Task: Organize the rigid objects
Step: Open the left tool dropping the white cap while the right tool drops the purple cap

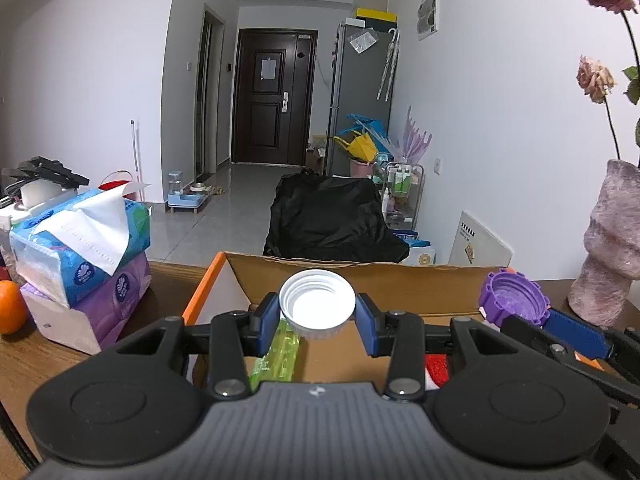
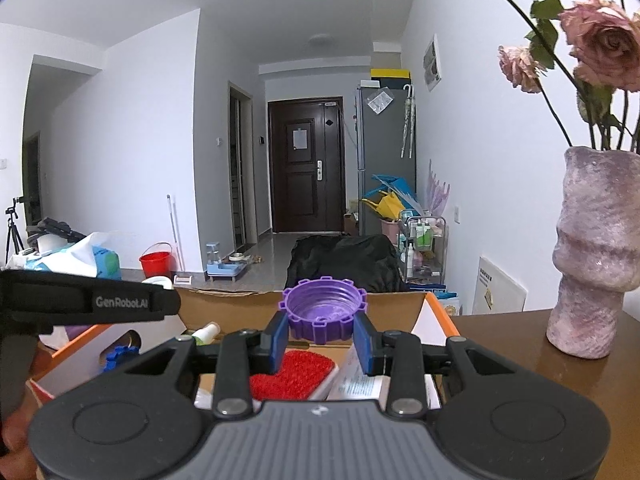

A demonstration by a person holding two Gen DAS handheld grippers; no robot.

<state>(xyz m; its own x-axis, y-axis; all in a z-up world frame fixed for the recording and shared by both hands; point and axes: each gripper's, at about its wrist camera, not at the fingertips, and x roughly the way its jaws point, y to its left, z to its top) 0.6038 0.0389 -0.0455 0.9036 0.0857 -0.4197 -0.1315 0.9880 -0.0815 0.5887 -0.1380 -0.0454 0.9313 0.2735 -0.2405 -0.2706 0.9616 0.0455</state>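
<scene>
My left gripper (image 1: 318, 316) is shut on a white screw cap (image 1: 317, 304), open side towards the camera, held above an open cardboard box (image 1: 360, 276) with an orange edge. My right gripper (image 2: 322, 334) is shut on a purple toothed cap (image 2: 323, 314) and holds it over the same box (image 2: 400, 304); that cap also shows at the right of the left wrist view (image 1: 514, 298). Inside the box lie a green bottle (image 1: 280, 354), a red brush (image 2: 294, 372), a blue toothed part (image 2: 120, 356) and a leaflet (image 2: 358, 382).
Stacked tissue packs (image 1: 84, 256) and an orange (image 1: 11, 306) sit on the wooden table (image 1: 24, 360) at the left. A pink vase (image 2: 592, 252) with dried roses stands at the right. Behind the table are a black-covered object (image 1: 332, 216) and a hallway.
</scene>
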